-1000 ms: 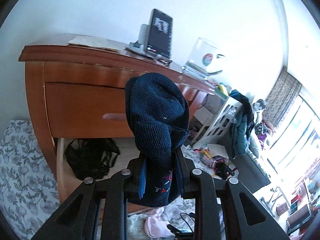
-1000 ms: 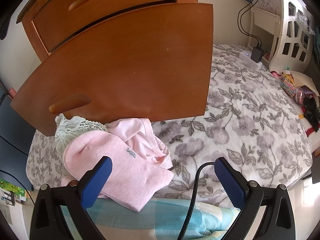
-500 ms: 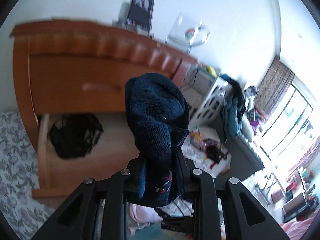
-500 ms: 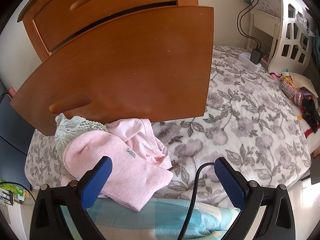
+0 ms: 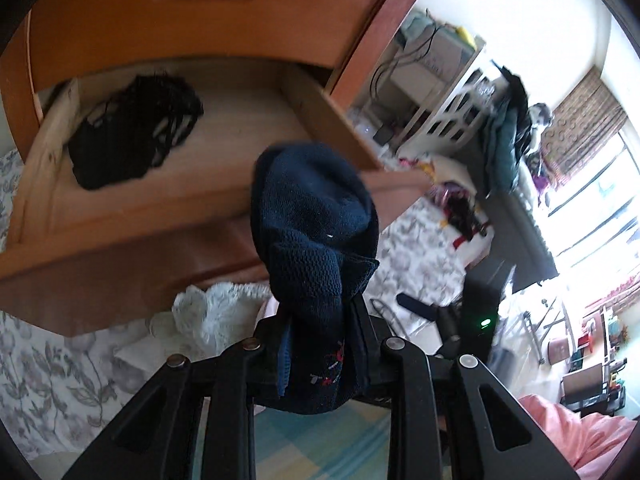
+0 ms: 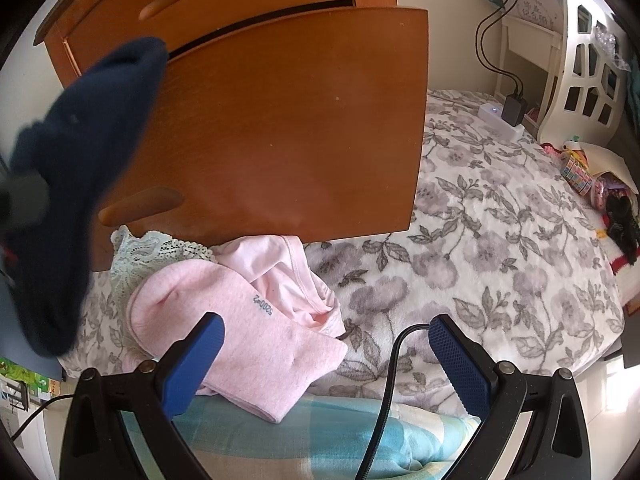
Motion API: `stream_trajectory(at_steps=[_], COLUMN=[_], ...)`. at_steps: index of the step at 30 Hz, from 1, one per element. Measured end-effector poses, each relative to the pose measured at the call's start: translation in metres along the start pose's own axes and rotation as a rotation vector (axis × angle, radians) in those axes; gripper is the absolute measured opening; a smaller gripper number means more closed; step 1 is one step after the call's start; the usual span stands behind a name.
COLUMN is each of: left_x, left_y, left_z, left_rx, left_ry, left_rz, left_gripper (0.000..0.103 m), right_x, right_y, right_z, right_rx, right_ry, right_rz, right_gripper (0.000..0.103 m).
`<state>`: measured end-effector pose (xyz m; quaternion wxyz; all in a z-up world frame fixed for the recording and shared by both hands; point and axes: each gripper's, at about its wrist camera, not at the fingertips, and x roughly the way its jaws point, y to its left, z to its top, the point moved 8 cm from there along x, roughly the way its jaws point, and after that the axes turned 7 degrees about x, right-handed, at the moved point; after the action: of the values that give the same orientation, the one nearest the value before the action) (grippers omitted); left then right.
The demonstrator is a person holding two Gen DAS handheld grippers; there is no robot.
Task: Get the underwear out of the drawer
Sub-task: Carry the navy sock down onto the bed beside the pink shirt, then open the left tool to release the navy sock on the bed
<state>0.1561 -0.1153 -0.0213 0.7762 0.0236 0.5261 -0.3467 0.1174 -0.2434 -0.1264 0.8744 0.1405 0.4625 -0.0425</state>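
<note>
Daylight pours in from the window [image 5: 592,184] at far right of the left wrist view, blown out to white glare. That view is smeared with motion blur across the drawer [image 5: 132,184] and the room beyond, though the navy garment [image 5: 316,240] stays fairly sharp. The right wrist view is crisp, evenly and softly lit, with the floral blanket [image 6: 500,240] bright; a blurred navy shape looms at left. Both views bow strongly outward, with black corners

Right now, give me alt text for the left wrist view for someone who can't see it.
The left gripper is clamped on a dark blue knit garment, above an open wooden drawer with one black garment inside. White lace underwear lies on the floral bedspread below.
</note>
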Motion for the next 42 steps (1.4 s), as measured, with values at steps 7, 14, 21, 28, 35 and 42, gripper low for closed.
stream_trajectory(at_steps=[7,14,21,28,35,42], left_x=[0.025,0.047,0.064,0.073,0.074,0.061], left_y=[0.015,0.032,0.040,0.041,0.040,0.042], left_z=[-0.017,-0.037,-0.048,-0.055,-0.054,-0.052], left_rx=[-0.035,-0.097,-0.114,-0.134,-0.141,-0.164], left_ry=[0.087,0.154,0.186,0.201,0.209,0.198], left_rz=[0.039,0.059,0.083,0.072,0.065,0.066], left_gripper=[0.028,0.028,0.034,0.038,0.040,0.040], right_x=[0.000,0.001,0.000,0.000,0.000,0.000], right_y=[0.000,0.000,0.000,0.000,0.000,0.000], right_z=[0.000,0.000,0.000,0.000,0.000,-0.001], right_rx=[0.002,0.002,0.002,0.001,0.001,0.001], right_ry=[0.001,0.002,0.001,0.002,0.001,0.001], right_rz=[0.001,0.001,0.001,0.000,0.000,0.000], right_gripper=[0.103,0.103,0.103,0.103,0.103,0.103])
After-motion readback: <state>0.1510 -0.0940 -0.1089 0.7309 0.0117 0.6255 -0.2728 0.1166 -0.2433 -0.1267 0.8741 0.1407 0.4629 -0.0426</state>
